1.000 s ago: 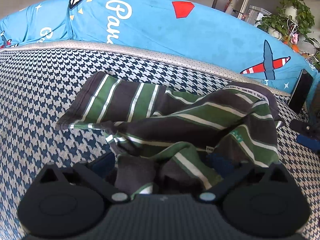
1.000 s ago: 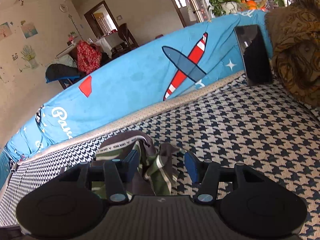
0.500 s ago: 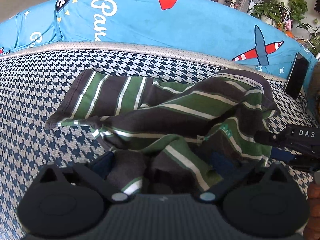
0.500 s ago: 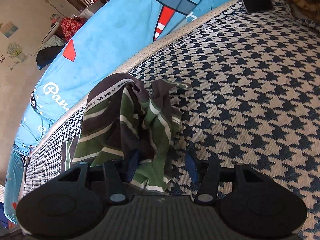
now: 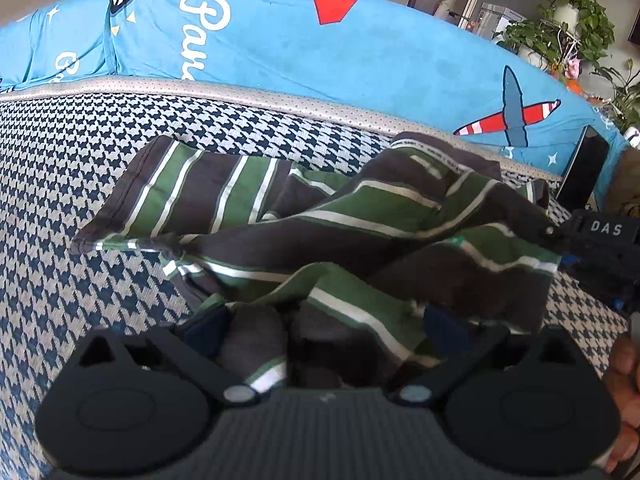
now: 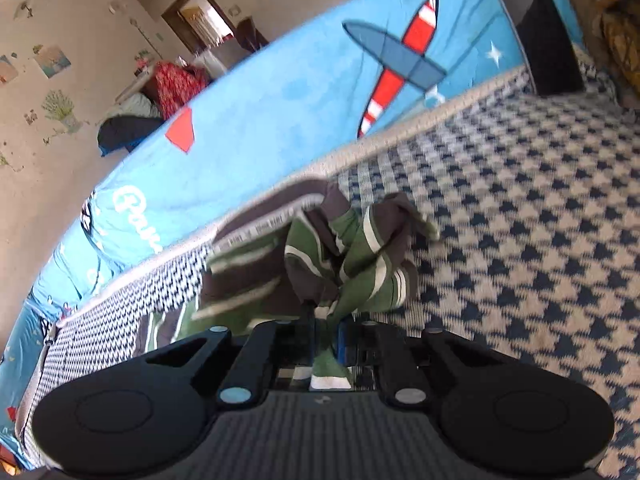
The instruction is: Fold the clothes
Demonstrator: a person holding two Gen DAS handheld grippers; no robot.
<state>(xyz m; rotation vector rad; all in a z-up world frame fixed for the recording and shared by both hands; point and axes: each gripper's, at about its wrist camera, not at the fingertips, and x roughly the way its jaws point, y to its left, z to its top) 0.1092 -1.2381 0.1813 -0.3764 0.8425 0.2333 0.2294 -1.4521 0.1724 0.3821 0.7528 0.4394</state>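
A crumpled garment (image 5: pixel 360 216) with green, dark brown and white stripes lies on a houndstooth sofa seat (image 5: pixel 80 168). My left gripper (image 5: pixel 324 326) stands wide at its near edge. A bunched fold sits between its fingers (image 5: pixel 204 328), and the pads do not press on it: open. My right gripper (image 6: pixel 325 336) is shut on the garment (image 6: pixel 320 264) at its right-hand hem, with a green and white strip pinched between the blue pads. In the left wrist view the right gripper (image 5: pixel 560 254) shows at the cloth's right edge.
A blue sofa cover (image 5: pixel 360 52) printed with a plane rises behind the seat. A black phone (image 6: pixel 540 36) leans on it at the right, beside a brown patterned throw (image 6: pixel 616 32). Potted plants (image 5: pixel 560 28) stand beyond. A person's hand (image 5: pixel 624 400) holds the right gripper.
My right gripper has come in to the garment's right hem and shut on it; it was open half a second ago. The left gripper has stayed where it was.
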